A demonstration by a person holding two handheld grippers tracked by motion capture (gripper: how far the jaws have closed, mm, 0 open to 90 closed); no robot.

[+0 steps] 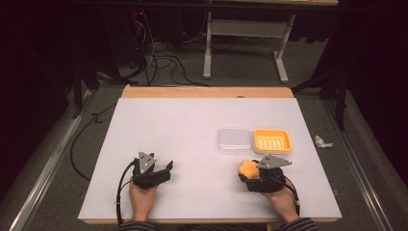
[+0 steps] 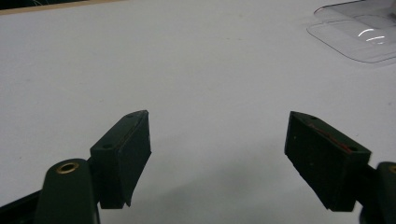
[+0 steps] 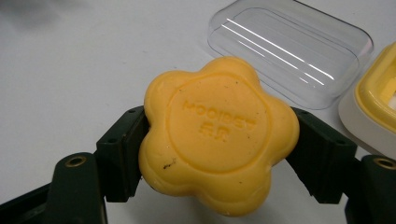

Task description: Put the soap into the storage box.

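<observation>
A yellow flower-shaped soap [image 3: 217, 137] with embossed lettering sits between the jaws of my right gripper [image 3: 217, 154], which is shut on its two sides. In the high view that soap [image 1: 247, 168] and the right gripper [image 1: 251, 174] are at the table's front right. Just beyond them lie a clear plastic lid [image 1: 234, 141] [image 3: 289, 49] and a yellow soap dish [image 1: 272, 140] [image 3: 376, 100] side by side. My left gripper [image 1: 166, 169] [image 2: 217, 158] rests at the front left, jaws wide open over bare white table, nothing between them.
The white tabletop [image 1: 183, 130] has a wooden far edge. A crumpled white scrap [image 1: 323, 142] lies on the floor to the right of the table. Cables and a desk frame [image 1: 245, 43] stand behind. The clear lid [image 2: 362, 35] also lies ahead and right of the left jaws.
</observation>
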